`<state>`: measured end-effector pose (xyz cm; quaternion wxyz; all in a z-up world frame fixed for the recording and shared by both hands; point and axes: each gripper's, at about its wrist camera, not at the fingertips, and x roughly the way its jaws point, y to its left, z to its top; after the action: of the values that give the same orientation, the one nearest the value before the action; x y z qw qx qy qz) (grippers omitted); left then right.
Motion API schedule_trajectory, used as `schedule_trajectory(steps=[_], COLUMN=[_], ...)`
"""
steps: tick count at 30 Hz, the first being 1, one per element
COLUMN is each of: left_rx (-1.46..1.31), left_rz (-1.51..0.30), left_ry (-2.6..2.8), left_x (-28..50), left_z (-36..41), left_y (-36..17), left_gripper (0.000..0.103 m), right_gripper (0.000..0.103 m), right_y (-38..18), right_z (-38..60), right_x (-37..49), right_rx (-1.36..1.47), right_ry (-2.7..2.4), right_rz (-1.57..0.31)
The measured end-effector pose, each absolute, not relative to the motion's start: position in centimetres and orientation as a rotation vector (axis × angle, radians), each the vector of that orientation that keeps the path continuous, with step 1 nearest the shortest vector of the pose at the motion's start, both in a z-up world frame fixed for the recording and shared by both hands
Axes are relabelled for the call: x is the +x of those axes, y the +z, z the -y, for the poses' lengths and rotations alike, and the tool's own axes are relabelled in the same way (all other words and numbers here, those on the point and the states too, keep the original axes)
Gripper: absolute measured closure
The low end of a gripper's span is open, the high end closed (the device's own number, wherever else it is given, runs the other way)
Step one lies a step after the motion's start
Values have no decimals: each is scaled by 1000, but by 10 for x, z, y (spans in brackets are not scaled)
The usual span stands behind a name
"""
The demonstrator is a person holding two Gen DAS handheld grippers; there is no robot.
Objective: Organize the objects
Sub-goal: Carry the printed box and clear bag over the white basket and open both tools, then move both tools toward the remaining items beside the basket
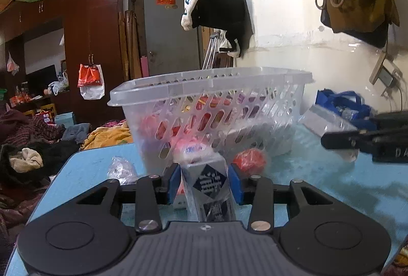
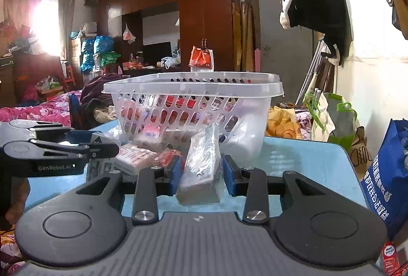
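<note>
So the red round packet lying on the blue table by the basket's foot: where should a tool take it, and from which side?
Take the red round packet across its middle, from above. It lies low on the blue table close to the basket wall, so a level approach from the far side is blocked. Its wrapper looks soft, so grip gently. The left tool is already occupied with a boxed item.
</note>
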<state>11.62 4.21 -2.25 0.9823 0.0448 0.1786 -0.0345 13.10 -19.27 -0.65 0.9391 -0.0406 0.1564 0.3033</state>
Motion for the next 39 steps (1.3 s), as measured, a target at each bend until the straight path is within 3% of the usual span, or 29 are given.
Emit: schedule_trajectory(steps=[8,15,20,25,26,27,28,29,31,36,38,39], left_rx=[77,30,19,-5,-3,6,16,19,13,-57,-55,-44], left_rz=[-330,-172,-136,-213,-227,-244,-269,-284,-299,-247,-198,-197], left_ry=[-89,-55,-81,-109,-117,-122,-116,-97,-80,-117,-123,-111], left_x=[99,92,133,194,206,214,223,228,226,166,126,117], left_z=[-47,-81,-77,-60,-58,-56,-55,-55,-58,-76,-82,-84], left_y=[-25,43,101,115,111,106,100,95,86,79,68,62], left_gripper=[64,64,64,62,59,52,33,26,26,25,6,3], right_gripper=[64,64,64,63,61,46,29,21,1,0,0,0], right_y=[1,46,94,100,97,94,91,89,87,71,51,41], right_z=[199,198,171,150,146,142,140,140,145,161,158,154], right_x=[121,113,155,222,228,233,235,232,216,162,146,145], right_rx=[-59,-38,-75,-60,-75,-93,-103,-105,-106,-54,-85,-116], right_ry=[629,639,575,563,553,544,534,529,545,608,634,639], right_rz=[-285,-164,-107,-226,-231,-244,-243,-235,-204,-197,-217,-246])
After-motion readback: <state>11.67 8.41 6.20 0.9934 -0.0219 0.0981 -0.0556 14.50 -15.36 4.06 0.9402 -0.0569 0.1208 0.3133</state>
